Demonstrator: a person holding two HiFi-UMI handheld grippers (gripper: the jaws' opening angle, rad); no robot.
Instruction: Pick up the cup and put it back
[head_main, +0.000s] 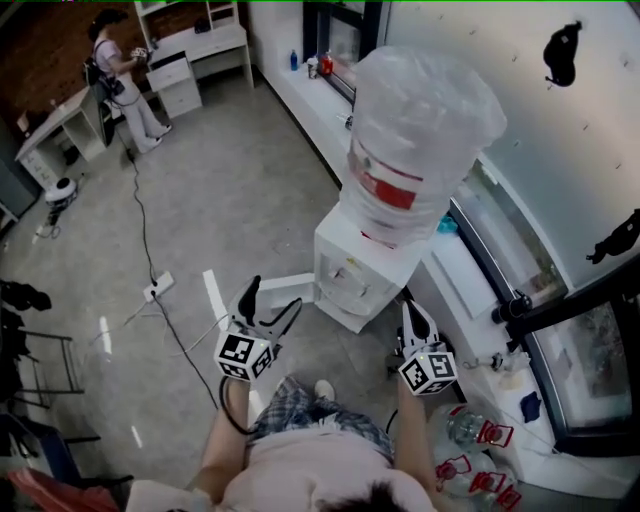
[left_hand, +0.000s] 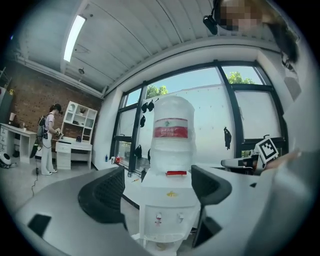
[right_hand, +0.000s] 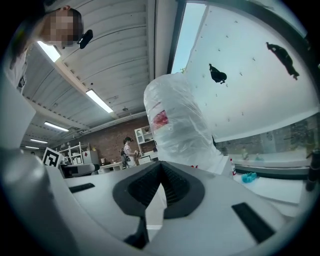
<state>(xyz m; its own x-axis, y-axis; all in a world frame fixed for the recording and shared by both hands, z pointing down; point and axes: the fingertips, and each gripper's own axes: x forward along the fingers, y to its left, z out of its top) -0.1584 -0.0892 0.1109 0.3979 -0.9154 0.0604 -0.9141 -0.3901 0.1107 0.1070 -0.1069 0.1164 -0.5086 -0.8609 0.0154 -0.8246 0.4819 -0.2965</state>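
A white water dispenser (head_main: 350, 275) with a large clear bottle (head_main: 420, 130) on top stands in front of me, against the window ledge. In the left gripper view the dispenser (left_hand: 167, 200) fills the gap between the jaws. A small pale shape (left_hand: 159, 246) lies on its drip tray; I cannot tell whether it is a cup. My left gripper (head_main: 272, 300) (left_hand: 160, 190) is open and empty, pointing at the dispenser's front from a short way off. My right gripper (head_main: 413, 312) (right_hand: 161, 167) is shut on nothing, near the dispenser's right side, with the bottle (right_hand: 177, 125) rising behind it.
Cables (head_main: 150, 250) and a power strip (head_main: 158, 287) cross the grey floor to my left. Several empty water bottles (head_main: 475, 450) lie at my lower right beside the window ledge (head_main: 470, 290). A person (head_main: 120, 70) stands by white desks far back left. A dark rack (head_main: 40, 370) is at the left edge.
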